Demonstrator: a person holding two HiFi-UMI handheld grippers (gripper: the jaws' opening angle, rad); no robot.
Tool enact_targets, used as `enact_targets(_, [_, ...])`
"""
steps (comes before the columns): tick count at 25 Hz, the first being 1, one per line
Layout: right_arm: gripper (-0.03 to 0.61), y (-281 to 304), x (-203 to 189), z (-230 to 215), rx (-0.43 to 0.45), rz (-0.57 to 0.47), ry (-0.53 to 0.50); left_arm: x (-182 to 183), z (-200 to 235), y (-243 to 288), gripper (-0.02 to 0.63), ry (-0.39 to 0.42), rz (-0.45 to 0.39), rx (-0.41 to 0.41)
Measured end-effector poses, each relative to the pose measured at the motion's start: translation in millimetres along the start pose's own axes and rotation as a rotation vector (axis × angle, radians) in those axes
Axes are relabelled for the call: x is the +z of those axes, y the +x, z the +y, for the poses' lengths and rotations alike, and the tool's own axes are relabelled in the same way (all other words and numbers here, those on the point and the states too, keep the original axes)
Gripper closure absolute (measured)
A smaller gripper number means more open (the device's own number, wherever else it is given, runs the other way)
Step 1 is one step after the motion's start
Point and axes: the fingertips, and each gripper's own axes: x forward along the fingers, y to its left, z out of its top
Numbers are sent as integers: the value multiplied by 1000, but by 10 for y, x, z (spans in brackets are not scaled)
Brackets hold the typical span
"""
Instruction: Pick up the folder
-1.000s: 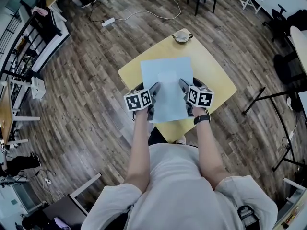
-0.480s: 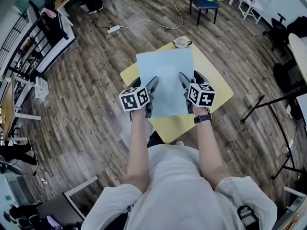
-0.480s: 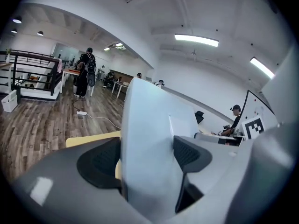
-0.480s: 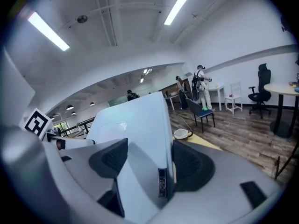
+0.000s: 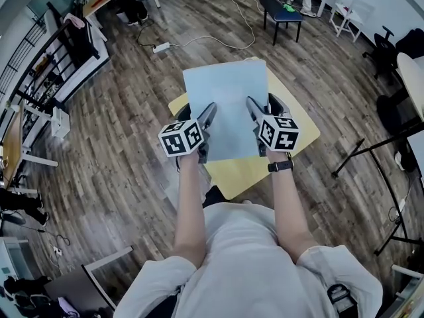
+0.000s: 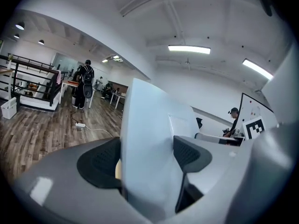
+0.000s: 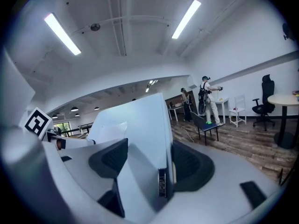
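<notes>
A pale blue folder [image 5: 227, 105] is held up in the air above the yellow table [image 5: 298, 138], tilted so its far end rises toward the camera. My left gripper [image 5: 207, 119] is shut on the folder's left edge and my right gripper [image 5: 255, 114] is shut on its right edge. The left gripper view shows the folder [image 6: 149, 153] pinched edge-on between both pads. In the right gripper view the folder [image 7: 140, 139] fills the gap between the dark pads, its front edge carrying a small dark label.
A dark bench [image 5: 278, 8] stands beyond the table, with a white power strip and cable [image 5: 162, 46] on the wood floor. A black railing [image 5: 50, 65] runs along the left. Black chairs and table legs [image 5: 371, 144] stand at the right. People stand in the distance [image 7: 205, 99].
Both grippers have lifted the folder off the table and raised its far end; it now hides the bowl that stood at the table's far corner.
</notes>
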Motion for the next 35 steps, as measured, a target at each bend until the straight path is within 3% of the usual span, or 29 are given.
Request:
enact_targets(19, [285,-515,1155,398,16,-285,-65,1103,-498,-589,252,146,-273,-54])
enact_targets(35, [285,-779,1532,596,11,-378,-128,1498,-704,-875,252,225,-378,-80])
